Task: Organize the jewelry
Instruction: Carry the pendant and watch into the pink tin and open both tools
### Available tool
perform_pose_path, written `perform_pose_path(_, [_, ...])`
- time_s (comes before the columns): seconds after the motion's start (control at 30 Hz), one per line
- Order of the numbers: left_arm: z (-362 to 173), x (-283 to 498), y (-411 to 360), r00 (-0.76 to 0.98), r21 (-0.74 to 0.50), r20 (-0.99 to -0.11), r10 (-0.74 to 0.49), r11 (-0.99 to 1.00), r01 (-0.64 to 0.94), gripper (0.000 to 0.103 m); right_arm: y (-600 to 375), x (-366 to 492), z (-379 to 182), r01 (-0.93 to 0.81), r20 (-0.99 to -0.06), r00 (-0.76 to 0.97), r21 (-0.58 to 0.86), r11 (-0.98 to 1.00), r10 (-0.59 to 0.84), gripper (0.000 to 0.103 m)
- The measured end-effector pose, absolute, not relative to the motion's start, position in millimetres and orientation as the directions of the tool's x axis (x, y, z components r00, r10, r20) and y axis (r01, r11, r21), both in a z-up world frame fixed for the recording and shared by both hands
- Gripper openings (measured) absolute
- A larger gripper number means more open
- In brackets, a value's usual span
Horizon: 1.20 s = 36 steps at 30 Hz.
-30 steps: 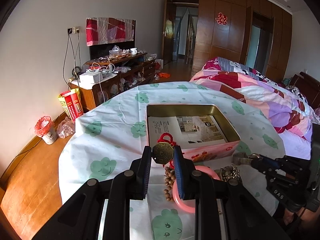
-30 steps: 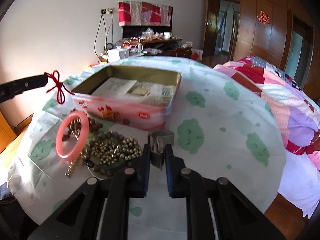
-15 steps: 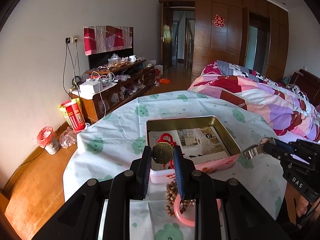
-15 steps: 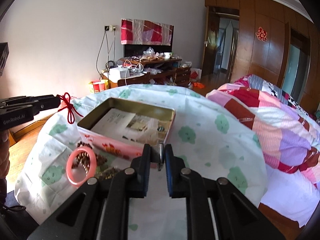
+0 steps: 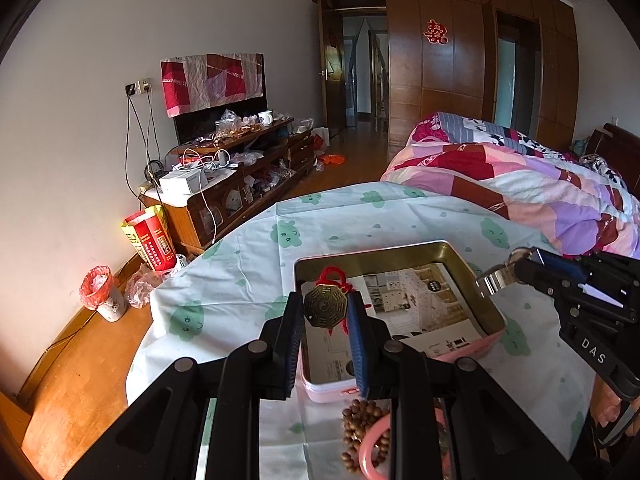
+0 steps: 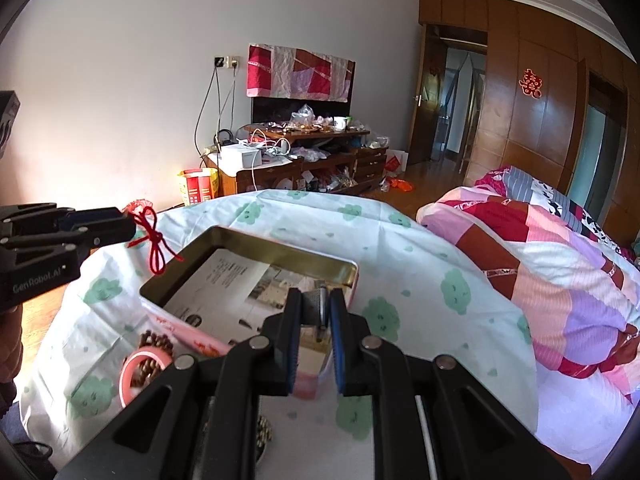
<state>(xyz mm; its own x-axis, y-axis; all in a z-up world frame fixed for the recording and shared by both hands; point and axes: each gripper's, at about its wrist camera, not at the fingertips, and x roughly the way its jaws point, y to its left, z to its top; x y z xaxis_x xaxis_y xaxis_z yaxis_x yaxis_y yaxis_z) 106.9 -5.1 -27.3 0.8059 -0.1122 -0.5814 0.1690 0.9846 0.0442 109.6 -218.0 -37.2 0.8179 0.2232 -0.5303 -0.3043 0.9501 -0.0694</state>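
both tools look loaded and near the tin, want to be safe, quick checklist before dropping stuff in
1. Left tool clamped on brass bagua charm: ok.
2. Right tool clamped on silver metal band: ok.
3. Pink tin open, only a printed leaflet inside: ok.
4. Charm over the tin opening: ok.
5. Band over the tin: cannot tell, near its rim.
6. Red cord clear of the rim: cannot tell.

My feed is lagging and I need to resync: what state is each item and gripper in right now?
Left gripper: shut on brass octagonal pendant with red cord.
Right gripper: shut on silver metal cuff.
Pink rectangular tin: open, paper-lined.
Pink bangle: lying on tablecloth.
Brown wooden bead string: lying beside tin.
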Motion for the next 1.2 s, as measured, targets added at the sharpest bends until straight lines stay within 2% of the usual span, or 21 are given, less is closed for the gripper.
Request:
perform_pose_path(1.13, [-81, 174, -27, 0.758, 0.183, -0.652, 0.008, 0.972, 0.147, 0.023, -198, 177, -84, -0.291, -0.615, 0.771, -0.106, 0.951, 0.168, 0.016])
perform_pose_path(1.2, [-83, 175, -28, 0.755, 0.202, -0.656, 0.021, 0.968, 0.148, 0.029, -199, 177, -84, -0.294, -0.613, 0.771, -0.1, 0.951, 0.174, 0.016])
